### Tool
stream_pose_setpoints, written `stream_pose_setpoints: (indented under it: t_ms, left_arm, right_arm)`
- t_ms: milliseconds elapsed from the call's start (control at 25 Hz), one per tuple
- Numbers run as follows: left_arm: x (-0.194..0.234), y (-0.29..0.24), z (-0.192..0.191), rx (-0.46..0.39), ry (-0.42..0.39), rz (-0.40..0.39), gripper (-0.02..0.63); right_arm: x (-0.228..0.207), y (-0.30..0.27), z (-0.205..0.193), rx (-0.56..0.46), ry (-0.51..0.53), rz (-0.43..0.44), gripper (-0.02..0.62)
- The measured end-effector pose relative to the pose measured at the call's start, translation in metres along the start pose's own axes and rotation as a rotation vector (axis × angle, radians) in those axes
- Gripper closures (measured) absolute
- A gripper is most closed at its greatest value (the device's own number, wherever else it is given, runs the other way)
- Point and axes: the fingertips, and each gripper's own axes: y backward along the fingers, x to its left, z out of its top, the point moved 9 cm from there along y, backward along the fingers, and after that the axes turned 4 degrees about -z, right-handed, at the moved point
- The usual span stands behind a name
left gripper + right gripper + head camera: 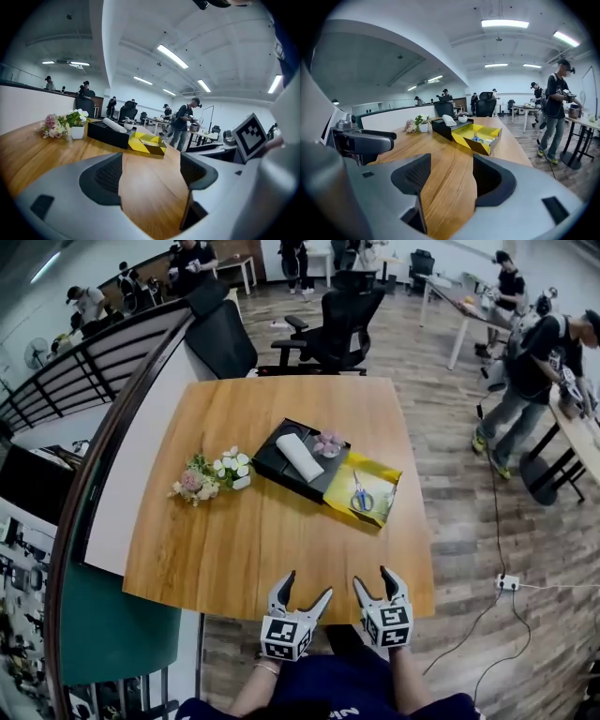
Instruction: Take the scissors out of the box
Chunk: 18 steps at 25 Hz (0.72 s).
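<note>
Blue-handled scissors (pixel 362 497) lie inside a yellow box (pixel 373 512) with black stripes, right of centre on the wooden table (pixel 225 540). In the right gripper view the scissors (pixel 478 138) show in the yellow box (pixel 467 134) ahead. My left gripper (pixel 307 588) and right gripper (pixel 372 579) hover side by side over the table's near edge, both open with nothing between the fingers and well short of the box. The left gripper view shows the yellow box (pixel 149 144) far ahead beyond its open jaws.
A black tray (pixel 272 464) beside the yellow box holds a white roll (pixel 300 457) and a small bowl (pixel 328 443). A small pot of flowers (pixel 210 476) stands to the left. Office chairs (pixel 333 324) sit beyond the far edge. People work at desks (pixel 525 362) on the right.
</note>
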Motion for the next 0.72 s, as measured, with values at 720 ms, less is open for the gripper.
stream_pose_setpoints:
  t_ms: [720]
  left_arm:
    - [-0.009,-0.09,0.031,0.031,-0.009,0.163,0.232]
  right_arm:
    - [-0.062,-0.085,0.044,0.042,0.041,0.216,0.327]
